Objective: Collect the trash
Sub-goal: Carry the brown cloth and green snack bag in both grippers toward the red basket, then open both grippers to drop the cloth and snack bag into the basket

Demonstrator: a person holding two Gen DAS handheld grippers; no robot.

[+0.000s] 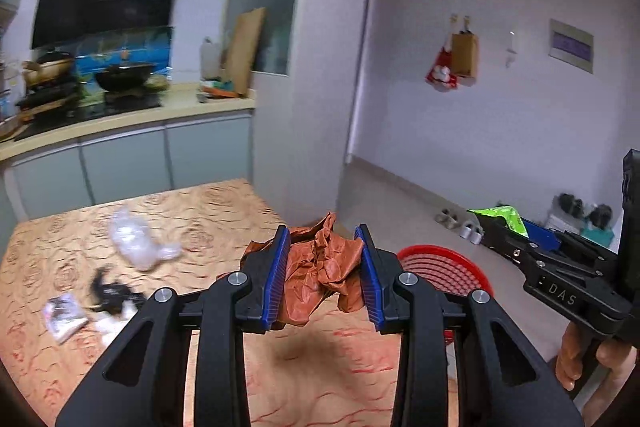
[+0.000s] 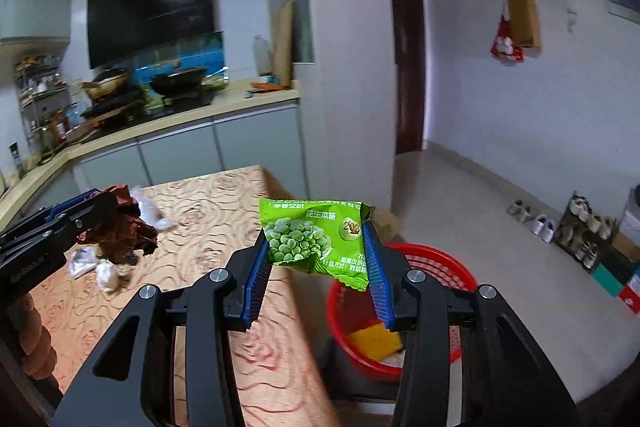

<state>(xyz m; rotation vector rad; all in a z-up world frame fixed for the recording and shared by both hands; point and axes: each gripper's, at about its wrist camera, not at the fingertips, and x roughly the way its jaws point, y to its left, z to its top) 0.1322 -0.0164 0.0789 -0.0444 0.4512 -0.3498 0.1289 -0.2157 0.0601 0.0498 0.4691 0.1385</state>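
Note:
My left gripper [image 1: 325,277] is shut on a crumpled brown paper wrapper [image 1: 320,279], held above the table's right edge; the same wrapper [image 2: 120,231] shows at the left of the right wrist view. My right gripper [image 2: 318,275] is shut on a green pea snack packet [image 2: 314,237], held over the gap between the table and a red basket [image 2: 448,267]. The basket [image 1: 444,269] stands on the floor beside the table and holds a yellow item [image 2: 372,343]. On the table lie a clear plastic bag [image 1: 134,239], a black scrap [image 1: 110,293] and a small wrapper [image 1: 64,313].
The table [image 1: 200,223] has an orange patterned cloth. Behind it runs a kitchen counter [image 1: 120,119] with a stove and pans. Shoes [image 2: 544,225] and a rack line the right wall. A doorway [image 2: 408,47] opens beyond the pillar.

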